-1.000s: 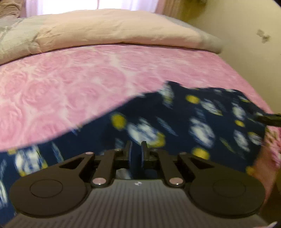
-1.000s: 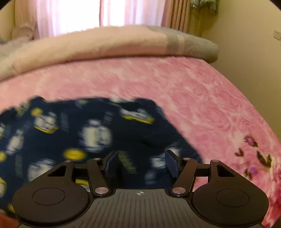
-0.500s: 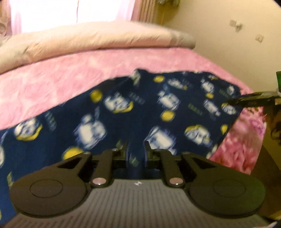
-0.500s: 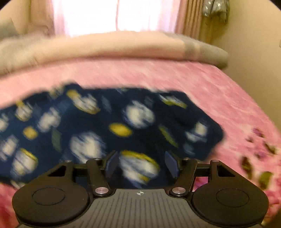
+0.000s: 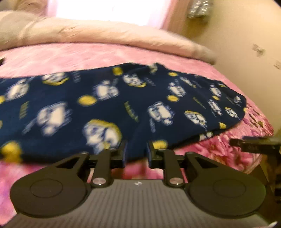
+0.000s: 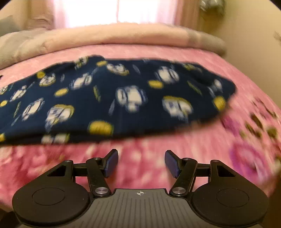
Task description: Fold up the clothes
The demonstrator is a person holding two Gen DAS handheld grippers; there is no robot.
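Nearest to me, the left gripper (image 5: 136,153) has its two black fingers set a narrow way apart, and the near hem of the dark navy fleece garment printed with white and yellow cartoon figures (image 5: 108,108) sits in the gap between them; the pictures are blurred there, so I cannot tell whether the pads actually pinch the cloth or merely stand on either side of it. The right gripper (image 6: 141,164) is spread wide, its blue-padded fingers (image 6: 111,163) holding nothing and hovering over bare pink bedding, just short of the garment's front edge. In the left wrist view a black tip of that right gripper pokes in from the right side, near the garment's end. The garment itself lies spread flat across the pink rose-patterned bedspread (image 6: 149,157), stretched from the left side of the bed toward the right, with its rounded right end stopping close to a patch of purple and dark flower print. Beyond it, more pink cover, then a thick cream and grey duvet rolled up along the far side of the bed (image 6: 123,35). Behind that hang pale pink curtains over a bright window (image 6: 114,10), and a cream wall (image 5: 245,31) closes the room on the right.
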